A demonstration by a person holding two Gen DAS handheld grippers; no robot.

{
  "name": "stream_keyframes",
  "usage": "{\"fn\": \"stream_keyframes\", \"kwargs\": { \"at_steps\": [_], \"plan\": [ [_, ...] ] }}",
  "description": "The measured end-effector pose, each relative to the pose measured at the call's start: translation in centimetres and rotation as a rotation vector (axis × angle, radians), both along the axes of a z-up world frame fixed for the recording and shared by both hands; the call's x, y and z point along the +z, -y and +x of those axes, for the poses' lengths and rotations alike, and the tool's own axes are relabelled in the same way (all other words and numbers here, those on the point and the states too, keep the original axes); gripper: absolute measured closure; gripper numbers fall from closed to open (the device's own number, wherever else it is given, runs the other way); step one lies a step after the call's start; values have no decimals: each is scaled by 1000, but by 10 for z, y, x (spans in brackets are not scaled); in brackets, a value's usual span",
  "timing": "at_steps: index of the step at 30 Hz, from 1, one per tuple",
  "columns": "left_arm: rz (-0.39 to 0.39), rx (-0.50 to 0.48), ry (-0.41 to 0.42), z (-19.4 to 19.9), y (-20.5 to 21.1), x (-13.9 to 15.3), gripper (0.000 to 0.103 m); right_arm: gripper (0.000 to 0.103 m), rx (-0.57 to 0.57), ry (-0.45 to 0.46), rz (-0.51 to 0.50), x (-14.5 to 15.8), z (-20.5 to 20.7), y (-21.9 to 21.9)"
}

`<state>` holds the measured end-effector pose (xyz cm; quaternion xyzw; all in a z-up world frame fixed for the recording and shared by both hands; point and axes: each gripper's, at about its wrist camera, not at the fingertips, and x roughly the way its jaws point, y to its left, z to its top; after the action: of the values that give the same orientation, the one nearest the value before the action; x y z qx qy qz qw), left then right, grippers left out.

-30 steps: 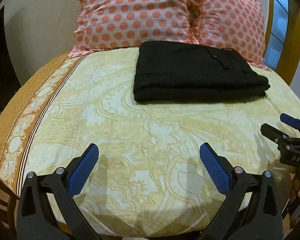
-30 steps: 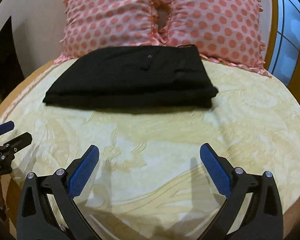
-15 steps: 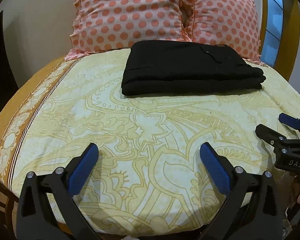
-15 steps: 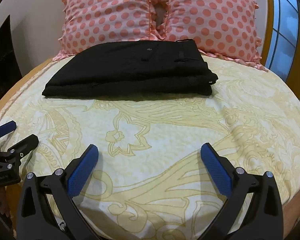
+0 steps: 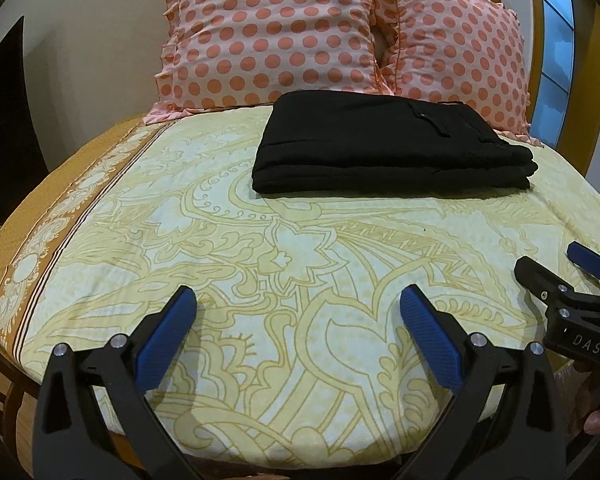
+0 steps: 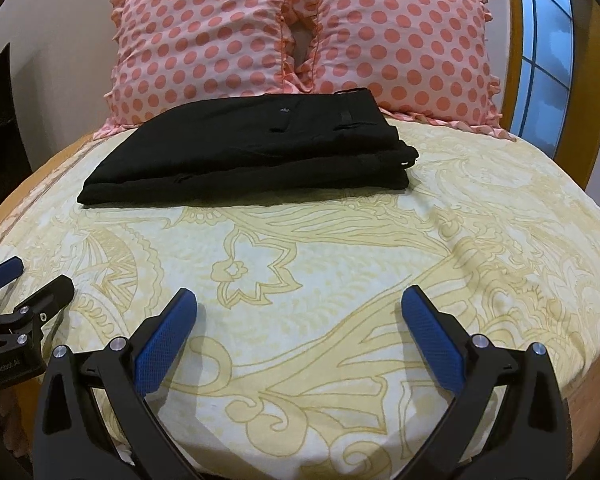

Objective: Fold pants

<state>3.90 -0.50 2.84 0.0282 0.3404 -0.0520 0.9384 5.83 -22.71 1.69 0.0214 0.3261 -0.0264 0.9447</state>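
matt black cloth pants (image 5: 388,148), printed cotton-like bedsheet (image 5: 220,240)

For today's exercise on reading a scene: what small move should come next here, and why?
Probably none beyond drawing both claws away: the black fabric pants already lie folded in a neat stack on the yellow patterned bedsheet, while the left claw and right claw gape empty.

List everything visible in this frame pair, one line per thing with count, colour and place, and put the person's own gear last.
Pants: 1, black, folded into a flat stack, far part of the bed, in front of the pillows.
Pillows: 2, pink with orange dots, side by side at the head of the bed.
Bedsheet: 1, pale yellow floral, brown border at the left edge.
Window: 1, blue panes, far right.
Left gripper: 1, black with blue pads, open, over the near sheet.
Right gripper: 1, same, open, apart from the pants.
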Motion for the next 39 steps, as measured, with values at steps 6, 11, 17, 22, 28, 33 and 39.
{"fn": "stream_keyframes", "kwargs": {
  "at_steps": [6,11,17,22,28,33,39],
  "plan": [
    [-1,-1,2,0,-1,0,2,1,1,3,0,0,0,1],
    [0,-2,7,-1,0,-1,2,1,0,8,-1,0,0,0],
    [-2,-3,23,-2,-2,0,2,1,1,9,-1,0,0,0],
    [-3,-2,24,-2,-1,-1,2,1,0,10,-1,-1,-1,0],
    [-2,-2,26,-2,-1,0,2,1,-1,11,-1,0,-1,0],
    [-2,-3,25,-2,-1,0,2,1,-2,11,-1,0,0,-1],
    [-2,-3,26,-3,-1,0,2,1,-3,12,-1,0,-1,-1]
  ]
}}
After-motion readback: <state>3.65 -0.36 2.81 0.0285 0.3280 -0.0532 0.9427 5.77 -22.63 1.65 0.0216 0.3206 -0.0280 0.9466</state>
